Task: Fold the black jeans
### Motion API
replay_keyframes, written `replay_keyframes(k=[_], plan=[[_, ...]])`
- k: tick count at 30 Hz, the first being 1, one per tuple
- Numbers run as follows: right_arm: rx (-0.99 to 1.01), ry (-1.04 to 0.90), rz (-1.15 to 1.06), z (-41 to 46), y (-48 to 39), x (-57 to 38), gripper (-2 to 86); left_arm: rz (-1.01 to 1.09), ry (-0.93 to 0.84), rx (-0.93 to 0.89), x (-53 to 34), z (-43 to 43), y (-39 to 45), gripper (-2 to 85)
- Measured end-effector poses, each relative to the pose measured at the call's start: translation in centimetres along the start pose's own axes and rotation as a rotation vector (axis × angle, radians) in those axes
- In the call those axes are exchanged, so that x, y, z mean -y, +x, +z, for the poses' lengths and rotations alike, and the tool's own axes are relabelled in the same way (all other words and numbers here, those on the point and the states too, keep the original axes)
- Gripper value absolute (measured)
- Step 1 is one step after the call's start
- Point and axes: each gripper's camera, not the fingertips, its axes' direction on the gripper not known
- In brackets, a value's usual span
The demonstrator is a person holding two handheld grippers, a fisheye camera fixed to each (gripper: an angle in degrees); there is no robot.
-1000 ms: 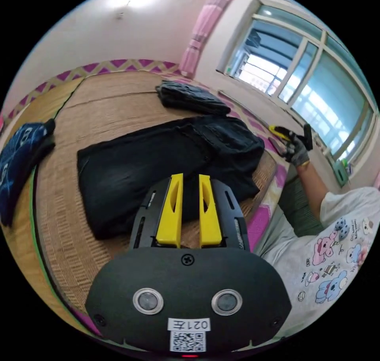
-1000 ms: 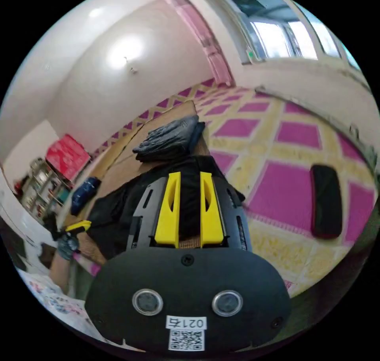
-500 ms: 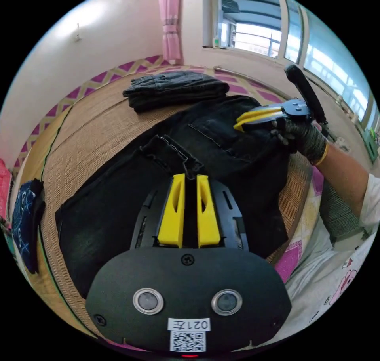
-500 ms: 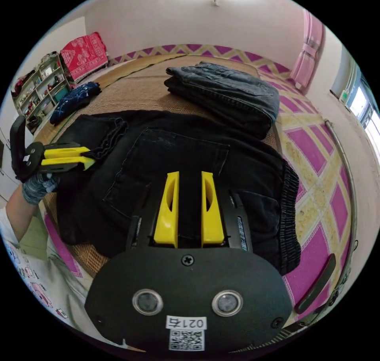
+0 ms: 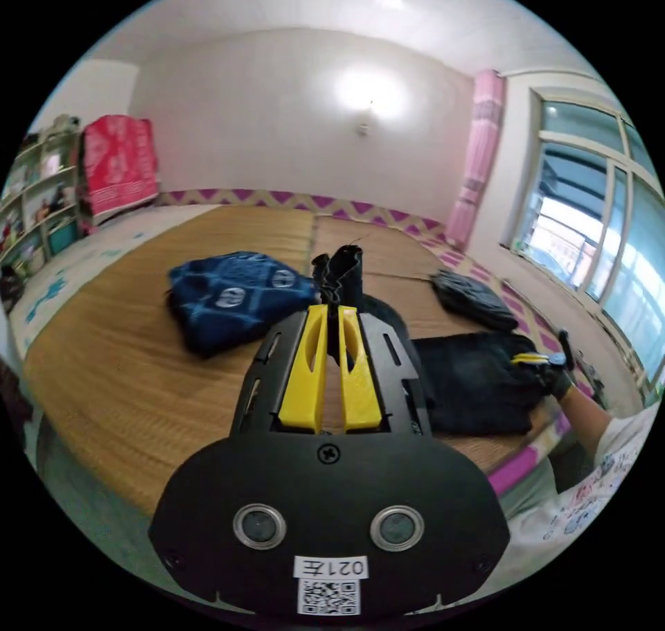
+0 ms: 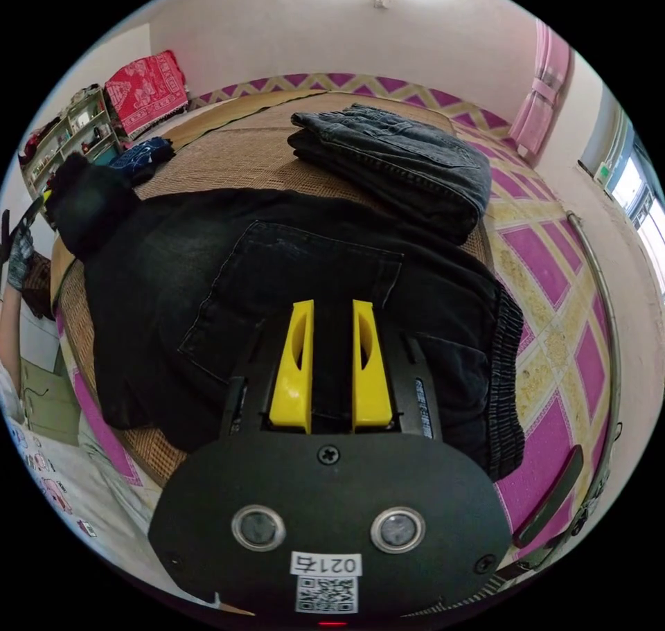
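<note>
The left gripper [image 5: 331, 312] pinches a bunched leg end of the black jeans [image 6: 291, 271] and holds it up off the woven straw mat [image 5: 118, 375], likely to carry it over for a fold. The right gripper [image 6: 331, 309] hovers over the seat, jaws parted, gripping nothing. Far off lie folded grey jeans [image 6: 395, 160], a blue cloth [image 5: 232, 295], pink curtains [image 5: 478, 153].
</note>
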Motion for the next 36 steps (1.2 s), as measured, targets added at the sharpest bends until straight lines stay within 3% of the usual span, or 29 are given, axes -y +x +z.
replay_keyframes(k=[2,6,9,13,16,21,26,30,36], plan=[[0.004,-0.001,0.008,-0.1,-0.2,-0.4,8.6,-0.102,-0.065,0.066,-1.0,1.3,-4.9,-0.7],[0.011,-0.002,0.014,-0.3,-0.6,-1.5,8.6,-0.344,-0.283,-0.075,-3.8,6.1,-12.5,-0.4],[0.048,0.009,-0.010,-1.3,-0.6,-2.1,9.1,-0.381,-0.242,-0.125,-2.5,5.0,-14.0,-0.2],[0.085,0.140,-0.154,-5.1,-0.4,-2.1,9.0,-0.191,-0.140,0.020,0.6,1.3,-11.2,0.0],[0.075,0.112,-0.254,-4.4,0.4,-0.4,9.3,-0.022,-0.157,-0.094,2.7,1.5,-7.6,1.9],[0.053,-0.011,-0.383,-1.4,1.8,2.9,10.3,0.266,-0.332,-0.279,4.5,7.1,-1.6,7.5],[0.087,-0.091,-0.504,-0.1,2.5,4.2,9.3,0.418,-0.396,-0.317,5.7,9.7,0.6,10.9],[0.152,-0.110,-0.635,-1.1,2.2,3.2,2.5,0.543,-0.447,-0.291,6.5,10.1,1.3,12.4],[0.279,-0.009,-0.577,-4.8,4.6,0.9,0.3,0.617,-0.532,-0.283,6.5,10.6,1.3,10.3]])
